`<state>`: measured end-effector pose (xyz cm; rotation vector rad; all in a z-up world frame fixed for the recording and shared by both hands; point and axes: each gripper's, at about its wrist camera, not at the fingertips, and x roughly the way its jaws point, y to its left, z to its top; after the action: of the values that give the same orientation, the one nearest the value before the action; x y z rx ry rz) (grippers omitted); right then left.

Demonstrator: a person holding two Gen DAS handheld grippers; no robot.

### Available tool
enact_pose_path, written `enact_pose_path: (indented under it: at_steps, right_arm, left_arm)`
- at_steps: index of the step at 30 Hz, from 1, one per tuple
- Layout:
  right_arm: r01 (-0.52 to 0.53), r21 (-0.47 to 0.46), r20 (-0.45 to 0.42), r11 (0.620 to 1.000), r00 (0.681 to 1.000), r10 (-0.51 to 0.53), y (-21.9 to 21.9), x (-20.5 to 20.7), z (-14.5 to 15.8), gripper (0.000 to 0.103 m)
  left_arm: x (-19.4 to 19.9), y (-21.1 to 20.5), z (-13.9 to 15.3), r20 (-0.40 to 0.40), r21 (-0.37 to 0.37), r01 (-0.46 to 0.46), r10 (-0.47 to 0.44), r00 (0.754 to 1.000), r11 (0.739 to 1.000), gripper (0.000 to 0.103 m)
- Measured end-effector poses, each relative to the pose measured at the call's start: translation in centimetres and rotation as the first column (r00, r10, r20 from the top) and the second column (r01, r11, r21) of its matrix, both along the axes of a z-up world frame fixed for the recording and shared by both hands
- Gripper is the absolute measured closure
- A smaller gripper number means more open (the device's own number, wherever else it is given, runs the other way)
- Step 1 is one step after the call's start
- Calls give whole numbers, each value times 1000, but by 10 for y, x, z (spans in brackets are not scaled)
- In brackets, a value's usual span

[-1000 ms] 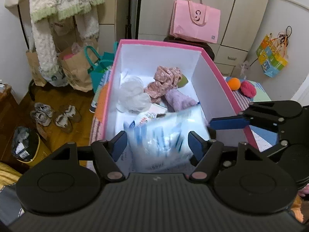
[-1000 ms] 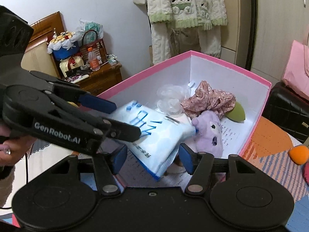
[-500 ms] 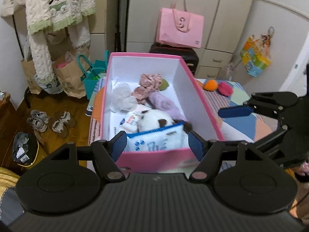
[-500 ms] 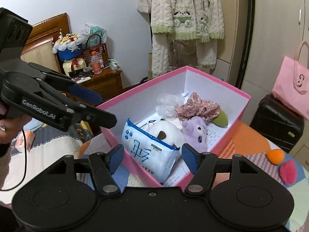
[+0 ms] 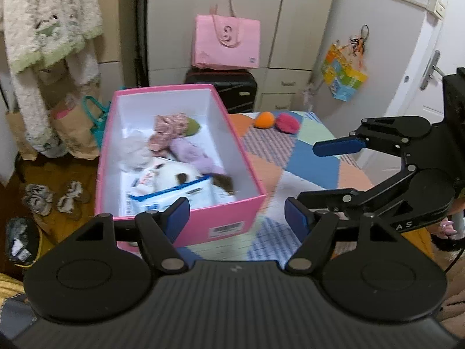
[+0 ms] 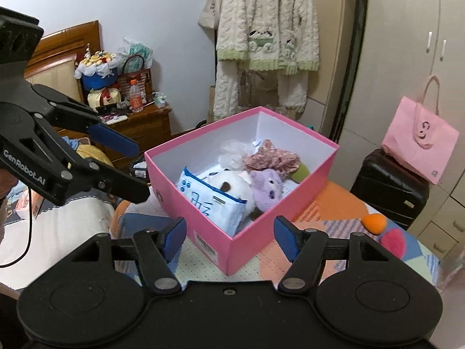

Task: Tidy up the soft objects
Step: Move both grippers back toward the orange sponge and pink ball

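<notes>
A pink box (image 5: 232, 218) stands on the patchwork table cover (image 5: 314, 171). Inside lie a blue-and-white wipes pack (image 5: 171, 196), a white plush (image 5: 174, 174), a purple plush (image 5: 189, 154), a floral cloth (image 5: 168, 129) and a green piece (image 5: 193, 126). An orange ball (image 5: 264, 119) and a pink ball (image 5: 287, 123) rest on the table behind the box. My left gripper (image 5: 237, 213) hovers in front of the box, its jaws opening with nothing between them. My right gripper (image 6: 229, 232) is open and empty near the box corner (image 6: 231, 250).
A pink paper bag (image 5: 226, 43) sits on a black suitcase (image 5: 226, 87) by the wardrobe. Shoes (image 5: 52, 199) and paper bags (image 5: 72, 128) are on the floor at the left. A wooden nightstand (image 6: 139, 125) with clutter stands by the wall.
The wipes pack has left both grippers and now lies in the near end of the box. Both grippers have pulled back and up, away from the box.
</notes>
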<state>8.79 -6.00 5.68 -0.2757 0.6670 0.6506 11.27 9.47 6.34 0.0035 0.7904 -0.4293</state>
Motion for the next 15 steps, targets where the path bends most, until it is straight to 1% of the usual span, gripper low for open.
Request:
enact_pose_path:
  at_steps: [2, 4, 6, 11, 15]
  right_arm:
    - [14, 11, 8, 1000, 1000, -14, -10, -3, 1, 31]
    - [32, 22, 12, 999, 999, -33, -22, -4, 0, 31]
    - [55, 31, 9, 998, 998, -55, -37, -4, -1, 31]
    - [96, 26, 0, 995, 995, -96, -68, 0, -5, 31]
    - [134, 27, 5, 991, 991, -135, -96, 9, -10, 30]
  left_arm:
    - [5, -12, -2, -4, 7, 7, -7, 1000, 1000, 32]
    - [10, -24, -3, 8, 27, 18, -18, 1000, 999, 32]
    - [15, -37, -5, 17, 31, 25, -25, 1000, 999, 32]
    - [30, -69, -8, 17, -6, 66, -66, 998, 998, 32]
    - [45, -94, -12, 13, -27, 82, -81, 997, 996, 32]
